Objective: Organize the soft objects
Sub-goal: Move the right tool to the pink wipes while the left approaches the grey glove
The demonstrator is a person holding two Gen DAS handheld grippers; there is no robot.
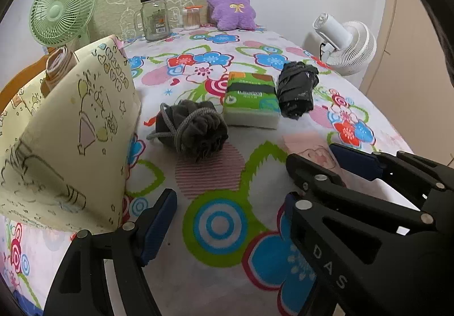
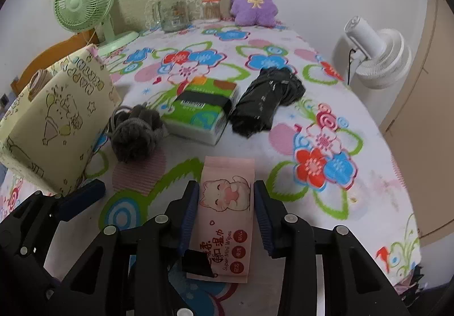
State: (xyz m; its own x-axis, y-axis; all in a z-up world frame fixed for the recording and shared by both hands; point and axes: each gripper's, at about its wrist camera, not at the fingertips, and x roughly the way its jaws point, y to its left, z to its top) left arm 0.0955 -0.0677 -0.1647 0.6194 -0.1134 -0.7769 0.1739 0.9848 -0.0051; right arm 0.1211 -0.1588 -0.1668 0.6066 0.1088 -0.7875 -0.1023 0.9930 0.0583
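A pink wet-wipes pack [image 2: 227,202] lies flat on the flowered tablecloth [image 2: 283,40], and my right gripper [image 2: 226,205] is shut on it, one pad against each long edge. In the left wrist view the same pack [image 1: 319,155] shows between those fingers. My left gripper [image 1: 227,216] hangs open over bare cloth with nothing between its fingers. Further back lie a dark grey bath pouf [image 1: 195,128], a green tissue pack [image 1: 251,100] and a folded black umbrella [image 1: 296,89]. A purple plush [image 1: 231,5] leans on the back wall. A pale yellow fabric bin [image 1: 71,131] stands at the left.
At the back stand a green fan [image 1: 61,9], a glass jar with a green lid [image 1: 154,18] and a cotton-swab tub [image 1: 191,16]. A white fan [image 1: 349,43] sits off the table's right edge. The cloth drops away at the right.
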